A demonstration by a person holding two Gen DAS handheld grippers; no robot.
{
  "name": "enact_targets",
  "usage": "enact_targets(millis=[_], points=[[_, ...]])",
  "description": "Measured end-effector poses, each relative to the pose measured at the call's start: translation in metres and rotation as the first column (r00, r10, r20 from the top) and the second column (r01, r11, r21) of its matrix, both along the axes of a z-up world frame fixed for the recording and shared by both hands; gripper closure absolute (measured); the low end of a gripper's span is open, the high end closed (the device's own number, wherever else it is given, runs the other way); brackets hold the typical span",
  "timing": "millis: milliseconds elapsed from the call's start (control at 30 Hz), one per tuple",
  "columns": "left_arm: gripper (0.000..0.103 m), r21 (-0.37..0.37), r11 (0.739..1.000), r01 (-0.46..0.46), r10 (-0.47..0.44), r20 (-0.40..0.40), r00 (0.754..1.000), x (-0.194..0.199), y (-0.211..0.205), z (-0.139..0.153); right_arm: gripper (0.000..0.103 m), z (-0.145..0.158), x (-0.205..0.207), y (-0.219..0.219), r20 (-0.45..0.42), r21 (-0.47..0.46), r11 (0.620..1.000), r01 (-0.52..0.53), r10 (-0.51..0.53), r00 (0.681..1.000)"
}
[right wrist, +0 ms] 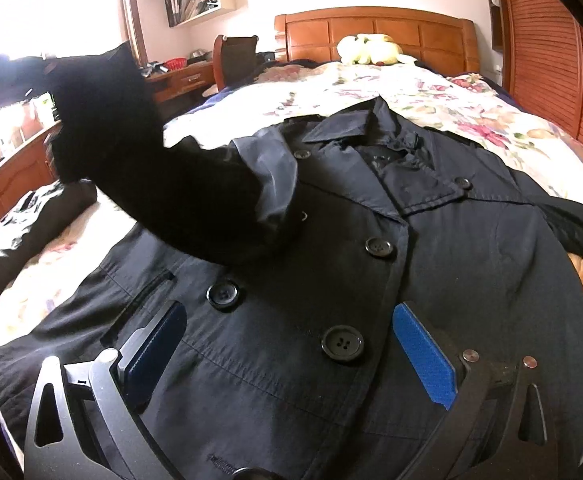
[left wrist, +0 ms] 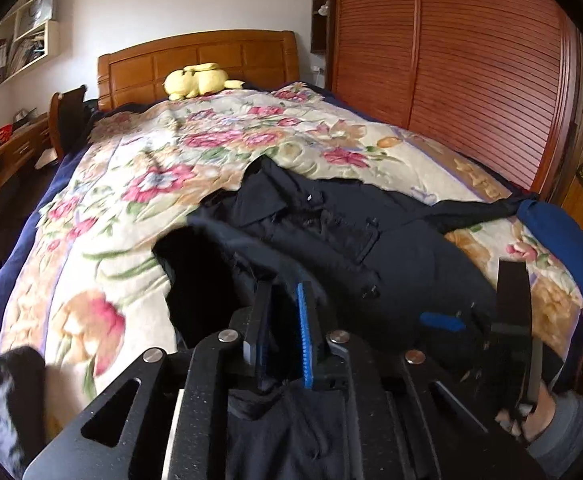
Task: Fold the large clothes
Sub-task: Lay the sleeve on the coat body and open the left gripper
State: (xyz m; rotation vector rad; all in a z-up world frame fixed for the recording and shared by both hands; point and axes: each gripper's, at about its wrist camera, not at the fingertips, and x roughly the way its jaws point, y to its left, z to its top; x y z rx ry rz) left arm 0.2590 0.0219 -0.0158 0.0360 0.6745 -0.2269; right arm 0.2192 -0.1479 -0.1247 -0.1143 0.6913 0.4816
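Over coat (right wrist: pixel 471 264) | right gripper (right wrist: pixel 287 344) wide | left gripper (left wrist: pixel 283 320) narrow, seemingly pinching sleeve (right wrist: pixel 163 184)

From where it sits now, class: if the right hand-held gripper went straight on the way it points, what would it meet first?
Most likely the dark coat spread on the bed: the right hand-held gripper points down at its buttoned front, open jaws either side of a large button. How much gap remains is unclear.
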Motion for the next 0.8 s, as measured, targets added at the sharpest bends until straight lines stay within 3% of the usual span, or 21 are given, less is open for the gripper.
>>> enact_targets(millis=[100,200,433,800], points=[[0.076,-0.031,0.999,-0.004,0.004,-0.01,1.0,-0.016,0.015,-0.01,0.0,-0.001,0.0,0.003,-0.006,-0.014,1.0,0.006,-0.006,1.0],[0.072,-0.014,1.0,-0.02,0.02,-0.003,1.0,-0.031,0.026,-0.018,0.0,-0.004,0.004,0.008,-0.012,-0.032,0.999,0.013,-0.013,1.0],[0.071,0.024,0.995,-0.096,0.095,0.021,0.995,-0.057,0.057,-0.034,0.0,-0.009,0.004,0.018,-0.01,-0.09,0.996,0.011,-0.012,1.0],[0.071,-0.029,0.986,-0.163,0.163,-0.016,0.987,-0.08,0.098,-0.065,0.0,-0.01,0.005,0.011,-0.015,-0.07,0.997,0.037,-0.038,0.999]])
